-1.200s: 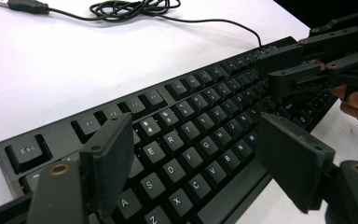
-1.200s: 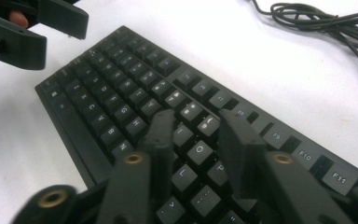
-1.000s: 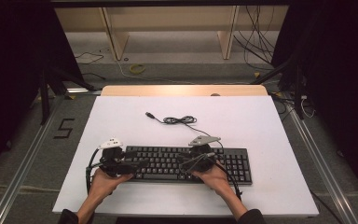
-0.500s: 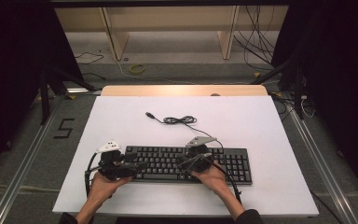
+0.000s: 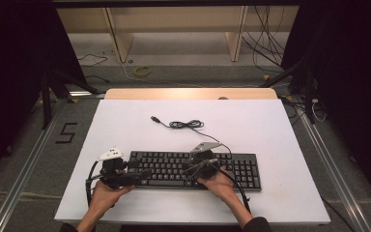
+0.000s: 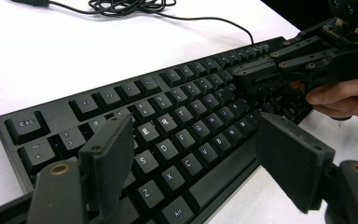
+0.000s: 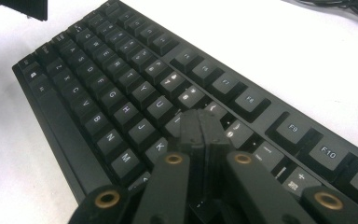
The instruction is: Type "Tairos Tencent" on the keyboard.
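A black keyboard (image 5: 166,166) lies on the white table (image 5: 251,130), towards its near edge. Its thin cable (image 5: 186,124) is coiled behind it and ends in a loose plug (image 5: 154,118). My left gripper (image 5: 142,175) hovers over the keyboard's left end, open; in the left gripper view its jaws (image 6: 198,144) stand wide apart above the letter keys (image 6: 168,126) with nothing between them. My right gripper (image 5: 189,170) is shut, its tips (image 7: 200,116) low over the keys (image 7: 121,84) near the middle of the board. Whether they touch a key I cannot tell. The left gripper view shows the right gripper (image 6: 244,74) at the far right.
A wooden strip (image 5: 188,93) runs along the table's far edge. Beyond it are shelf legs and loose cables on the floor (image 5: 142,71). Metal rails flank the table, and a "5" marking (image 5: 66,133) lies on the floor at the left.
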Demonstrator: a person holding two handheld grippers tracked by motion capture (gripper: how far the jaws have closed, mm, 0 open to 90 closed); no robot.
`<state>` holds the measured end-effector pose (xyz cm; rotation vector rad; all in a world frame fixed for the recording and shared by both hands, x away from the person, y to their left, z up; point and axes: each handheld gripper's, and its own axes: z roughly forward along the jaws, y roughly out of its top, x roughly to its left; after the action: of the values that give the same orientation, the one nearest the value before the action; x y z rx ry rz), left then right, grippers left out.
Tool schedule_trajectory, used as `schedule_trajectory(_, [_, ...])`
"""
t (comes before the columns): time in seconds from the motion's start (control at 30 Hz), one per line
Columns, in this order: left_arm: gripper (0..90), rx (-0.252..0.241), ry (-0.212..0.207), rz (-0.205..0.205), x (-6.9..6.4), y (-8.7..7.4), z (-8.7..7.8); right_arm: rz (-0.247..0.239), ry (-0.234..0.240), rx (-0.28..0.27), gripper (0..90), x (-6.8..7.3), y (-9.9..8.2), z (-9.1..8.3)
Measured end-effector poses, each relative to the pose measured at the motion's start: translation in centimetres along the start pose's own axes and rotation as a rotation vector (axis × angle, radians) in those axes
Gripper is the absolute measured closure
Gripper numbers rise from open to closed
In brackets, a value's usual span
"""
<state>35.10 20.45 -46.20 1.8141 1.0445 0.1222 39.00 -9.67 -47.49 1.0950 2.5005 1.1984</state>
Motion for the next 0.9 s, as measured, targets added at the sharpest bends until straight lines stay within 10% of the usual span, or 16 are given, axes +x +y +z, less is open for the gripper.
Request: schedule_trajectory(0.9, [27.6, 0.011, 0.003, 0.005, 0.07, -0.26, 0.01, 0.01, -0.014, 0.009, 90.0, -0.14, -0.13, 0.0])
